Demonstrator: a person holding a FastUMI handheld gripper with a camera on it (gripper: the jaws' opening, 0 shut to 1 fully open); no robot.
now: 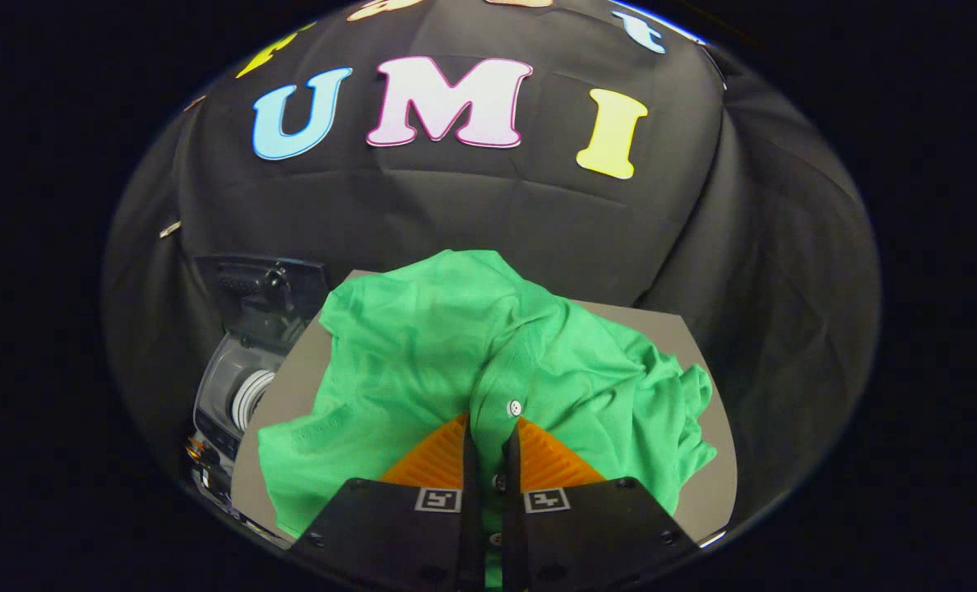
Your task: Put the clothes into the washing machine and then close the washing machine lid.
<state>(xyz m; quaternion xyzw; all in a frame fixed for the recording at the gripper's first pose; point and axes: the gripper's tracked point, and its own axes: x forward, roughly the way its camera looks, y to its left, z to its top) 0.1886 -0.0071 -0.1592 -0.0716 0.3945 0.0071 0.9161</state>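
Directly ahead of me, my hand-held gripper [490,444] has its two fingers drawn almost together, pinching a fold of a crumpled bright green cotton shirt [423,353] along its buttoned placket. One small white button [515,407] sits on that fold just beyond the fingertips, and more of the green cloth shows in the narrow gap between the fingers. This shirt is heaped on a flat grey tabletop [291,386], spreading to both sides of the gripper and rising into a mound beyond it. Off the table's left edge stands a grey top-loading washing machine [238,395], its dark lid [262,296] tilted up and open, with a pale ring visible inside the opening.
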